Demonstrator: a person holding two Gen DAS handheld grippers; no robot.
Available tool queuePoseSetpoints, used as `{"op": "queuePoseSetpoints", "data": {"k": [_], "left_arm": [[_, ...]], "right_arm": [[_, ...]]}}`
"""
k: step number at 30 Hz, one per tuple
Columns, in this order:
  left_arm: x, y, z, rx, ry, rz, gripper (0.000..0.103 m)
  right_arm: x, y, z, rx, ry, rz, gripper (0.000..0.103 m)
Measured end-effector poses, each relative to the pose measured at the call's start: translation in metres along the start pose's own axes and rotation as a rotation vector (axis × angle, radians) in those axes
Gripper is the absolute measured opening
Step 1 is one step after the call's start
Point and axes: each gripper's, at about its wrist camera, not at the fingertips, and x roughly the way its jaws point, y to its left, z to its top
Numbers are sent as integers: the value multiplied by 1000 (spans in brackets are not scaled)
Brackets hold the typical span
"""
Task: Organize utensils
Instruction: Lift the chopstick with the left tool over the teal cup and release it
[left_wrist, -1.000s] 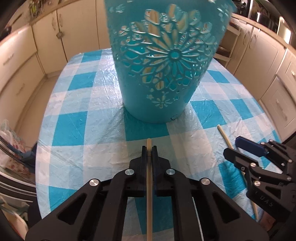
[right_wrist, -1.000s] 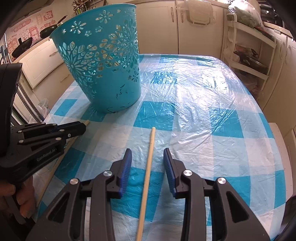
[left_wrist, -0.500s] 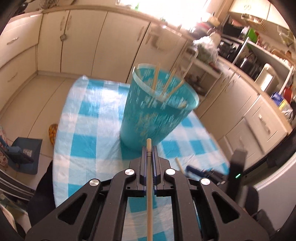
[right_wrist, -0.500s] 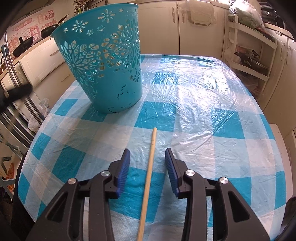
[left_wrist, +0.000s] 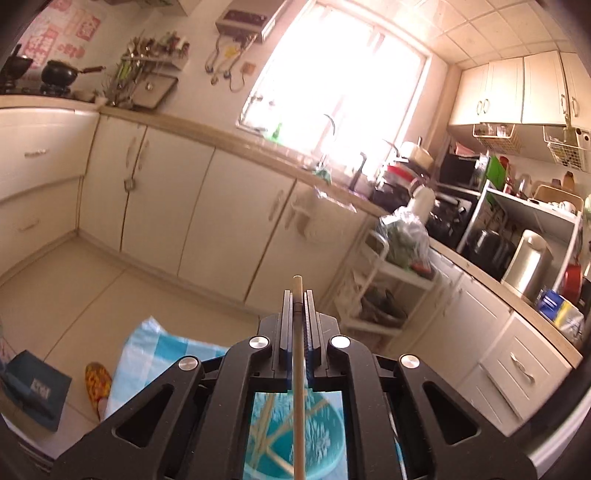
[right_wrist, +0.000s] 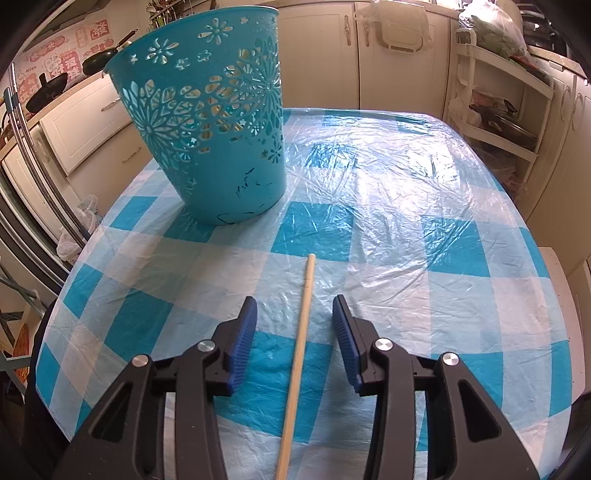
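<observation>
My left gripper (left_wrist: 297, 295) is shut on a thin wooden chopstick (left_wrist: 298, 387), held high above the teal cut-out basket (left_wrist: 325, 432), whose inside shows below through the gripper frame with several chopsticks in it. In the right wrist view the same basket (right_wrist: 210, 129) stands upright at the table's back left. A second wooden chopstick (right_wrist: 301, 332) lies flat on the checked tablecloth between the blue pads of my right gripper (right_wrist: 294, 314). Its jaws are opening and the pads stand clear of the stick.
The table wears a blue-and-white checked cloth under clear plastic (right_wrist: 406, 206). Cream kitchen cabinets (left_wrist: 229, 206) and a white shelf rack (right_wrist: 495, 103) surround it. A slipper (left_wrist: 98, 380) and a blue box (left_wrist: 33, 387) lie on the floor.
My left gripper rose from table level with its chopstick and tilted up, so it now looks over the basket at the kitchen. The right gripper stayed put and its jaws widened slightly.
</observation>
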Motion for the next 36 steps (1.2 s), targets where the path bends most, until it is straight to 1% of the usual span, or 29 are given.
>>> {"op": "queuePoseSetpoints", "data": {"k": [4,10,15,20,24,28,30,31,32,33,34,35,36], "left_arm": [[27,-4,6,15,-46,36,5],[56,8,-2,-8,-56,83,5],[62,15,-14,-14,-59,99,5],[58,14,-22,9,-58,106,5],[55,7,-28,64,-32,112,5],[51,1,-38,134,29,120,6],[45,2,-44,157,64,120,10],[39,3,-46,166,76,125,18],[33,5,-48,171,80,135,33],[24,7,-50,174,77,150,41],[11,10,-52,176,63,166,55],[-1,14,-54,178,46,180,62],[-14,18,-56,180,31,198,65]], "right_arm": [[0,1,0,-3,0,3,45],[0,3,0,-15,1,-1,47],[0,3,0,-15,2,1,48],[0,3,0,-16,2,1,49],[0,3,0,-18,3,1,50],[0,4,0,-18,3,2,50],[0,3,1,-12,3,8,50],[0,2,1,-6,3,16,50],[0,0,1,0,3,26,50],[0,-2,1,13,2,40,50],[0,-4,1,23,2,50,50],[-1,-6,1,31,2,56,49],[-1,-6,1,32,2,54,48]]}}
